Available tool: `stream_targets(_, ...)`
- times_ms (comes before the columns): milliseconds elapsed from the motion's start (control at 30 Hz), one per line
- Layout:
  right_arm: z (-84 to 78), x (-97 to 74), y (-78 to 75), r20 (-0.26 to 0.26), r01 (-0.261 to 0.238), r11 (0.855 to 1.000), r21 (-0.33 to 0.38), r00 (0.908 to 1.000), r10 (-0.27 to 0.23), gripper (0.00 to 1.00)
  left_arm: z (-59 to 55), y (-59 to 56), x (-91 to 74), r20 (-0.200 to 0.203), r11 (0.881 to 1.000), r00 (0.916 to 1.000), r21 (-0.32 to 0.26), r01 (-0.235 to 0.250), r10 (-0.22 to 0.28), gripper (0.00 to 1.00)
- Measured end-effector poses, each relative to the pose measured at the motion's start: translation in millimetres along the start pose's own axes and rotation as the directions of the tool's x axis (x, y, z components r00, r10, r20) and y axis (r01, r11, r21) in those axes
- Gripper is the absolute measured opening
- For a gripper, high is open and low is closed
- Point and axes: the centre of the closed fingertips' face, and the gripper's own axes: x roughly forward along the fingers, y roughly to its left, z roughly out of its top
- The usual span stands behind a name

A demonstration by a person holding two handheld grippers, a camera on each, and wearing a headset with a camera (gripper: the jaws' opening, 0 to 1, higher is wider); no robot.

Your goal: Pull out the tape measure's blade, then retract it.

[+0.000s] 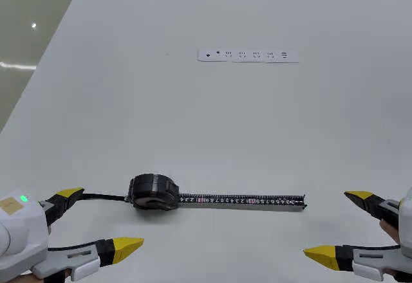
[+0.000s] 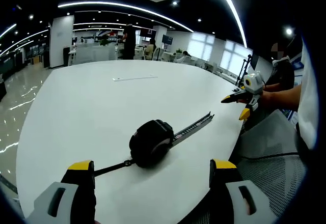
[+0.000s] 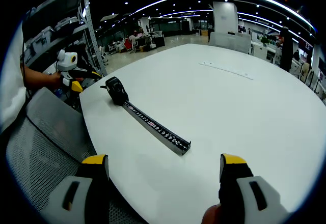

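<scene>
A black tape measure lies on the white table near its front edge, with its blade drawn out to the right and lying flat. A black wrist strap trails left from the case. My left gripper hangs open just left of the case, touching nothing. My right gripper is open a little right of the blade's end hook. The case sits ahead of the left jaws in the left gripper view. The blade runs ahead of the right jaws in the right gripper view.
A white power strip lies flat farther back on the table. The table's left edge slants toward the shiny floor. A mesh chair stands at the table's front side.
</scene>
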Motion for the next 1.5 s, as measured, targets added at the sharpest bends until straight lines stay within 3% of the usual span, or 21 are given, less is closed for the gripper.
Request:
stream_targets(300,-6.1,-9.2,3.7,0.003,0.019,1.000,0.025,0.9998,-0.019,0.91,-7.6,0.8,-13.4,0.028,0.998,0.9993,-0.053,-0.024,0.026,0.91)
stream_targets(567,-14.8,-12.5,0.3,-0.006,0.029,0.999,0.037,0.9996,-0.029,0.92,-3.7,7.8,-16.1,0.055,0.995,0.9972,-0.087,-0.045,0.050,0.91)
stream_targets(1500,-16.4,-13.6,-0.1,-0.001,0.030,0.999,0.044,0.9996,-0.030,0.92,-5.7,1.3,-12.8,0.042,0.997,0.9984,-0.075,-0.035,0.038,0.91)
